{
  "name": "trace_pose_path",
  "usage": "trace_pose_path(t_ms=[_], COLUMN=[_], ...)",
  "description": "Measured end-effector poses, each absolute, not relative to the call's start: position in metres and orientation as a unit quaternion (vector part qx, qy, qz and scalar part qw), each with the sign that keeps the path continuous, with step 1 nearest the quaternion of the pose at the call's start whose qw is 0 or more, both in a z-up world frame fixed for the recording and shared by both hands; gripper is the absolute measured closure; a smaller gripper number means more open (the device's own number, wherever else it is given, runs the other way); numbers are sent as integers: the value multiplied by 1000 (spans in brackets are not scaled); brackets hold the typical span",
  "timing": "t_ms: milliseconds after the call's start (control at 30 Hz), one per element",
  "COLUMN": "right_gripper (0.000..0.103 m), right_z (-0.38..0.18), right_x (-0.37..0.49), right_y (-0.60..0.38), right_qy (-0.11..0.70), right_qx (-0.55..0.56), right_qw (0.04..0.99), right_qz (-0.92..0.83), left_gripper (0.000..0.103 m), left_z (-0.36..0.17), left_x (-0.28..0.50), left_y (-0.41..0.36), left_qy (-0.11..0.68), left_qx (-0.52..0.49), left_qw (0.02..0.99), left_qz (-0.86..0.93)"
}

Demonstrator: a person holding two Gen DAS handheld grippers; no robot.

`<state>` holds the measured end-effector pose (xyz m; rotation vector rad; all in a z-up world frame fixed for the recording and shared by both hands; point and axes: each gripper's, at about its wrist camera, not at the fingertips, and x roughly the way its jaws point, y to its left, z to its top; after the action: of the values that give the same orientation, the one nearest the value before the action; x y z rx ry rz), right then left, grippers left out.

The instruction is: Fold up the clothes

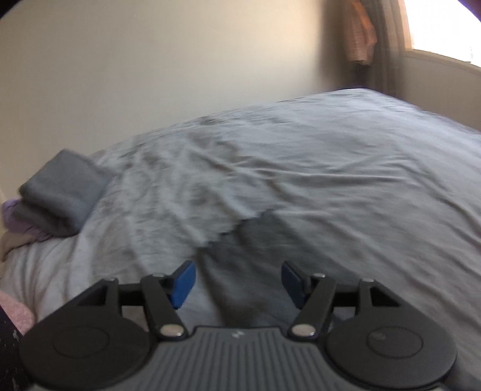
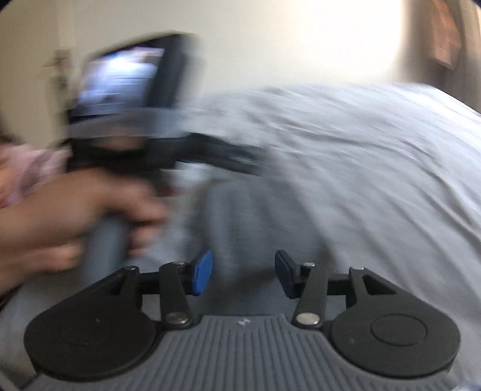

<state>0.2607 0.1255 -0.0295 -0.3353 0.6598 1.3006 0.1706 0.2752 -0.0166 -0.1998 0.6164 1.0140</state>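
A dark grey garment (image 1: pixel 258 240) lies on the pale grey bed (image 1: pixel 330 168), just ahead of my open, empty left gripper (image 1: pixel 237 281). The same garment (image 2: pixel 255 216) shows blurred ahead of my open, empty right gripper (image 2: pixel 244 275). In the right wrist view the left gripper's body with its screen (image 2: pixel 126 99) is at the left, held by a hand (image 2: pixel 60 219), blurred by motion. A pile of folded clothes, a grey piece (image 1: pixel 63 192) on top of a lilac one (image 1: pixel 12 216), sits at the bed's left edge.
A cream wall (image 1: pixel 150 60) stands behind the bed. A curtain and hanging orange cloth (image 1: pixel 360 33) are at the far right by a bright window (image 1: pixel 445 27). A pink fabric (image 1: pixel 15 309) lies at the near left.
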Motion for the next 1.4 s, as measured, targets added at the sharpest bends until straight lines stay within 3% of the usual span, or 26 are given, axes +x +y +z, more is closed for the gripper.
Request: trace_pose_path(t_ms=[67,133,367,667,933,1100,1400], right_gripper=[51,42,38,23,1,0,0], right_z=[-21,-12,1,13,6,-14,-21], right_x=[263,259,227,155,94,78,71], right_y=[109,86,5,-73,-114,-128,-162], right_qy=[317,324,344,354,352,362,365], right_qx=[-153,-153,-157,-126,-102,-90,-97], right_qw=[768,796,859,899,918,923,925], right_qz=[535,487,345,227,151,98,43], left_gripper=[33,31,21,5,1,1,1], left_z=[-12,-7,8,13,-8,-8,-8], left_x=[167,164,142,84,40,38,31], left_y=[260,241,179,125,91,71,44], left_qy=[292,297,307,322,339,362,359], left_qx=[-97,-99,-76,-71,-87,-120,-86], left_qw=[843,861,900,918,921,916,926], left_qz=[441,400,301,221,171,128,79])
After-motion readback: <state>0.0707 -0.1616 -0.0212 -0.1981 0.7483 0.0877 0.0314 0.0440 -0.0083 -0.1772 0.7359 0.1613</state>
